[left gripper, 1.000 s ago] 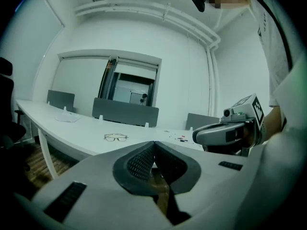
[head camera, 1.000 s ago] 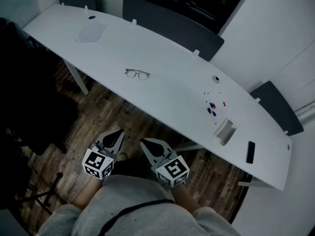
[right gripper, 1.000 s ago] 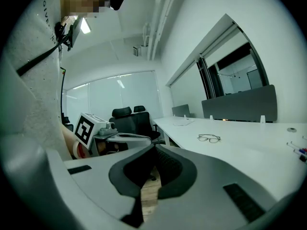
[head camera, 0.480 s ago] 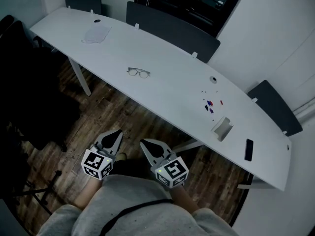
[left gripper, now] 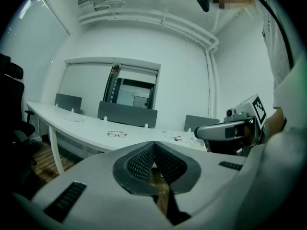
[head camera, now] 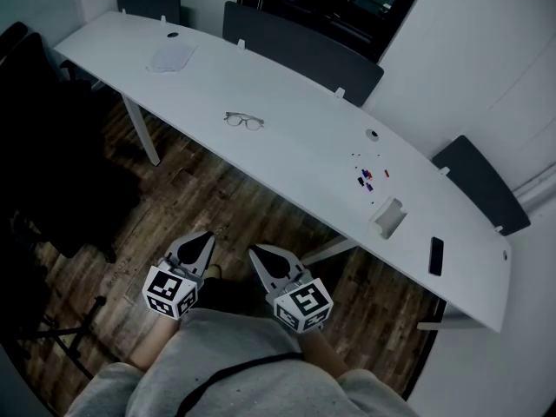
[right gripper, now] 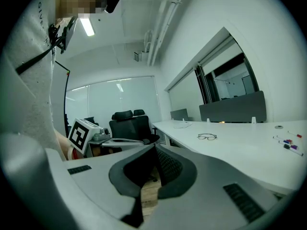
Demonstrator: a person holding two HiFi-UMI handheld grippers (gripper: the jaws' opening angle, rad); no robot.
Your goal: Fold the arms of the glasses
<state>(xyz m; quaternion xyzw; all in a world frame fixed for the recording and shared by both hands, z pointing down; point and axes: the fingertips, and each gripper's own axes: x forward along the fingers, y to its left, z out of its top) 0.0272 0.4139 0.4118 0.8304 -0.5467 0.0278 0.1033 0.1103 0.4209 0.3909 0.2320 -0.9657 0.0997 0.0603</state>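
A pair of thin-framed glasses (head camera: 243,121) lies on the long white table (head camera: 287,146), arms unfolded; it also shows small in the left gripper view as glasses (left gripper: 116,134) and in the right gripper view as glasses (right gripper: 206,137). Both grippers hang close to my body over the wooden floor, well short of the table. My left gripper (head camera: 205,235) is shut and holds nothing. My right gripper (head camera: 253,251) is shut too, also empty. Each gripper appears in the other's view: the right gripper (left gripper: 211,131) and the left gripper (right gripper: 110,141).
A grey cloth (head camera: 170,58) lies at the table's far left. Several small coloured bits (head camera: 365,178), a white holder (head camera: 388,219) and a black phone (head camera: 435,255) sit on the right part. Grey chairs (head camera: 295,46) stand behind the table; a black office chair (right gripper: 127,123) is at the left.
The table and glasses have shifted slightly up and away in the head view as I moved across the floor. Both grippers stay shut and keep their places by my body.
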